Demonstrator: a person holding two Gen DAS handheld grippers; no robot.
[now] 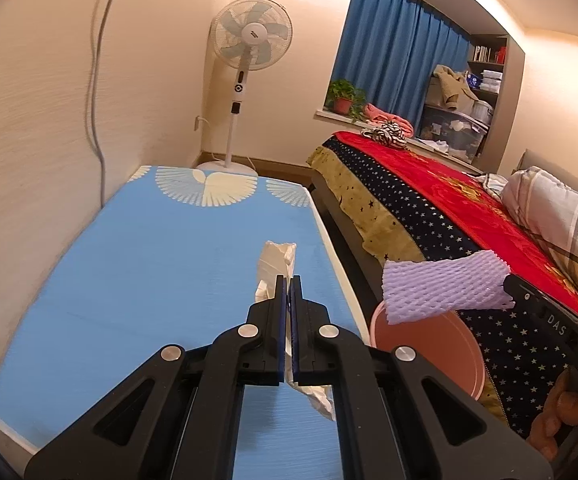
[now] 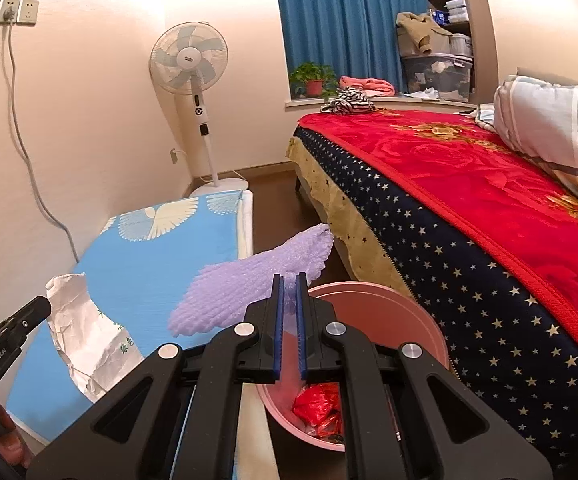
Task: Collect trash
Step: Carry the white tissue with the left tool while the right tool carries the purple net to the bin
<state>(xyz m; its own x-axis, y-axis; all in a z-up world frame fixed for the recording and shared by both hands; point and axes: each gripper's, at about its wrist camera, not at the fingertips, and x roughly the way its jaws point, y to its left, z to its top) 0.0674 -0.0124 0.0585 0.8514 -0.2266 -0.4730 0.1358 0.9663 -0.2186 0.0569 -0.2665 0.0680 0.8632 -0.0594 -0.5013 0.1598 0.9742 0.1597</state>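
A: Over the blue mat (image 1: 149, 280), far left, nothing's left lying that I can see. The left gripper (image 1: 288, 280) has its jaws pinched tight on the crumpled paper (image 1: 275, 260), which hangs above the mat, not yet over the bin (image 1: 429, 344).

B: So that one has the longer trip. How would you handle it?

A: Carry it across to the right until the whole sheet, tail included, hangs inside the pink rim. It's floppy and trails below the jaws, so I'd judge a low release is safer than a drop from height.

B: And the right gripper (image 2: 289, 280)?

A: Its jaws are nearly together, clamped on one end of the foam net (image 2: 249, 284). The net sticks out leftward, mostly over the mat's edge; only the gripped end is near the bin in the right wrist view.

B: Then opening now would likely tip it onto the mat or floor.

A: Probably. Swing the free end round over the opening first, then let go. A red bag (image 2: 319, 404) already sits inside, with room to spare.

B: One at a time?

A: Yes, so the grippers don't crowd the rim beside the bed (image 2: 489, 184).
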